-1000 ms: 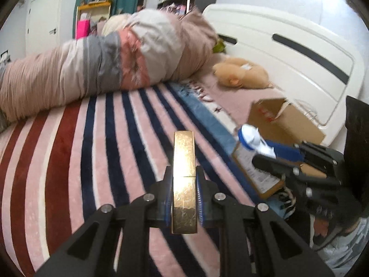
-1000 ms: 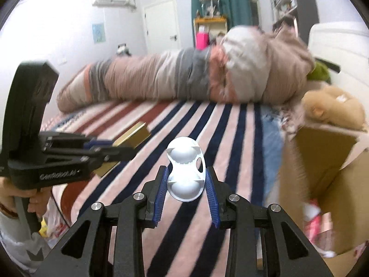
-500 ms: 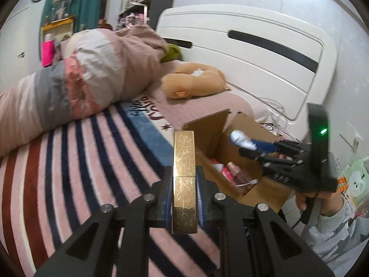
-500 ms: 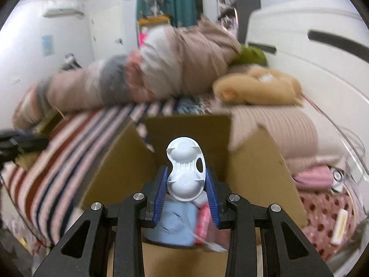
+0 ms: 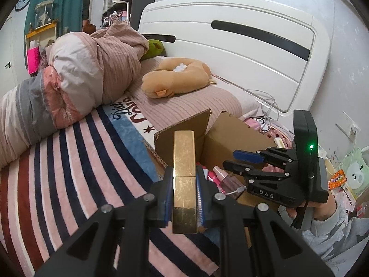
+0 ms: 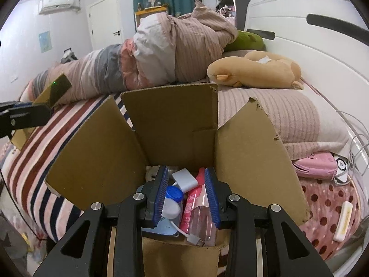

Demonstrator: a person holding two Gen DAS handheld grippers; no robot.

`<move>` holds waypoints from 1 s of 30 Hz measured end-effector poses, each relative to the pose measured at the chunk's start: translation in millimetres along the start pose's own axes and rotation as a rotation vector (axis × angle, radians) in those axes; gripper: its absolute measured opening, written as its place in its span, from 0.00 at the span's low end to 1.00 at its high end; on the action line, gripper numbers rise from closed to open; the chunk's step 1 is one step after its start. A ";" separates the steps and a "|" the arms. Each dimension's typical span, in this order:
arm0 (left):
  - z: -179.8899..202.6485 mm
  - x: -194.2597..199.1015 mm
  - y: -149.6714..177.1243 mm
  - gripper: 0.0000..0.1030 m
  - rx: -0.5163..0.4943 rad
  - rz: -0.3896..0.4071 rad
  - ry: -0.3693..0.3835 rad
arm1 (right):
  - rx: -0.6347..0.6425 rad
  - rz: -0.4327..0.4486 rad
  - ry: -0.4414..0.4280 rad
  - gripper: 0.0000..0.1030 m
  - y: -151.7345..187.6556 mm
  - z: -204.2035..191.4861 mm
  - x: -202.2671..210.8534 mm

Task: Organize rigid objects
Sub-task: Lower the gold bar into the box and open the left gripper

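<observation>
The left gripper (image 5: 184, 198) has its fingers clamped tight on a slim gold box (image 5: 183, 161), which stands up between the pads and pokes out well past the fingertips. Ahead of those fingers and a little to their right sits the open carton (image 5: 230, 138) on the striped bed (image 5: 69, 161); the gold box is not yet over its opening, so that piece is still to be stowed.

The right gripper (image 6: 186, 196) hangs just above the carton's mouth with its fingers part-way apart and nothing pressed between the pads. Below and between them, inside the carton, lie the things already put away: a white and blue lens case (image 6: 171, 202) by the left finger, a grey adapter (image 6: 184, 180) further ahead, a pink tube (image 6: 192, 205) and a clear bottle (image 6: 203, 217) by the right finger, and a white plug (image 6: 194, 239) nearest the camera.

So the sorting looks well along (the carton holds a fair heap). What is left, by my reading, is bringing the gold box over the flaps and dropping it in. To the right of the right fingers, outside the carton, a pink case (image 6: 316, 164) and a cream stick (image 6: 343, 221) lie on the dotted sheet; whether they belong to the job I cannot tell
</observation>
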State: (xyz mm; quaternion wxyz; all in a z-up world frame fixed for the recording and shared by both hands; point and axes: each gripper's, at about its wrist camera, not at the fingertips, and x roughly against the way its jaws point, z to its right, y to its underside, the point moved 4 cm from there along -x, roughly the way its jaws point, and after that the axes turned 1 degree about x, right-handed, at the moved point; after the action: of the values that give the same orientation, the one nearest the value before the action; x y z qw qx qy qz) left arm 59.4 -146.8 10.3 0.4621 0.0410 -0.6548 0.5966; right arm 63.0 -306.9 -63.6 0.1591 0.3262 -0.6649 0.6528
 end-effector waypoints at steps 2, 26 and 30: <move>2.7 -3.7 -1.8 0.15 -0.007 -0.016 0.000 | -0.010 0.009 -0.006 0.28 0.5 1.4 2.0; 35.5 -132.4 -30.2 0.15 -0.178 -0.373 -0.054 | -0.023 0.061 -0.128 0.28 3.6 4.6 3.2; 34.5 -128.0 -31.4 0.15 -0.178 -0.361 -0.059 | -0.029 0.063 -0.116 0.28 2.5 4.5 4.3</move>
State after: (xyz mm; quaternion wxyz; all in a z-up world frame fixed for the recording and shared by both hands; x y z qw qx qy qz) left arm 132.1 -247.6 -45.3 0.5440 0.1345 -0.7002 0.4424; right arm 59.2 -312.5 -63.2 0.1046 0.3402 -0.6923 0.6277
